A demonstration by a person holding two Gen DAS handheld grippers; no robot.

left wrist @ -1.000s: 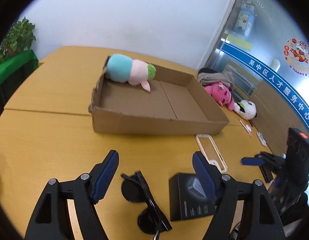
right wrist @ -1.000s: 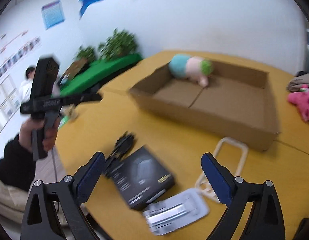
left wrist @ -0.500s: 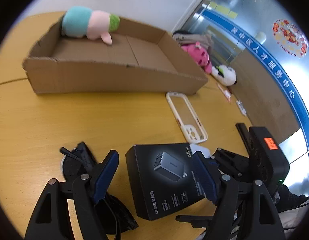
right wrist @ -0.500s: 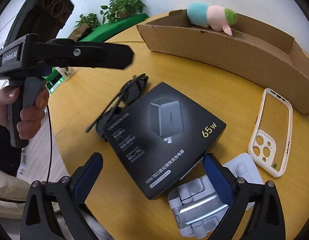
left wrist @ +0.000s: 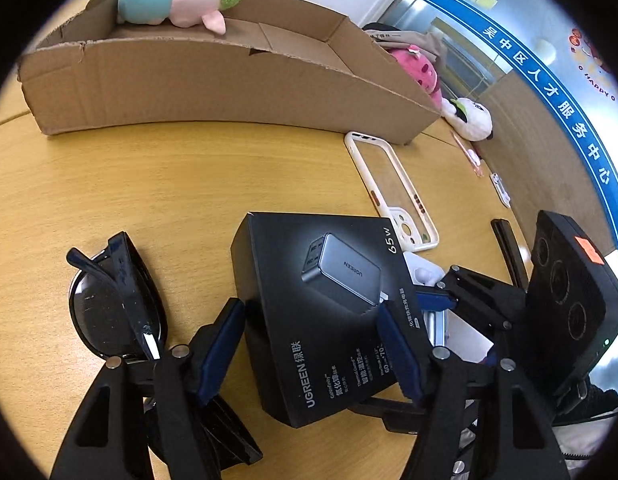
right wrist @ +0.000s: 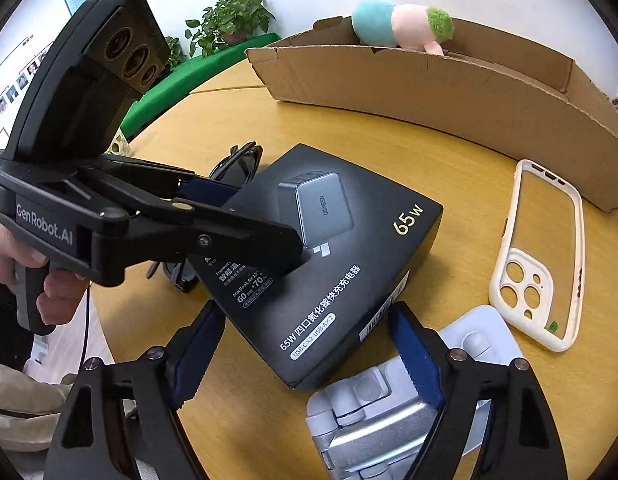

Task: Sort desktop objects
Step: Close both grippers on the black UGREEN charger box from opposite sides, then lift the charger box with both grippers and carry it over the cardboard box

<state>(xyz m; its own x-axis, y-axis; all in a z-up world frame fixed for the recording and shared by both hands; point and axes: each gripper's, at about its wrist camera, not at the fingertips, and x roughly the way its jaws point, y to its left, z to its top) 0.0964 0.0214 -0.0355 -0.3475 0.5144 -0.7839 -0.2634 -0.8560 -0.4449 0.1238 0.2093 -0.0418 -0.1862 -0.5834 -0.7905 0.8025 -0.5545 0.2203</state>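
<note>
Left wrist view: your left gripper [left wrist: 311, 346] straddles the near end of the black charger box [left wrist: 329, 304] on the desk [left wrist: 169, 184], fingers closing, not yet pressing; right gripper [right wrist: 305, 354], also closing, brackets its other corner, holding nothing.

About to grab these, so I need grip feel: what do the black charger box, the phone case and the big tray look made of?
Charger box: printed card, smooth satin black, crisp folded edges. Phone case: probably soft rubbery plastic, cream rim around a clear back. Tray: raw brown corrugated cardboard, matte, with torn, ragged rims.
</note>
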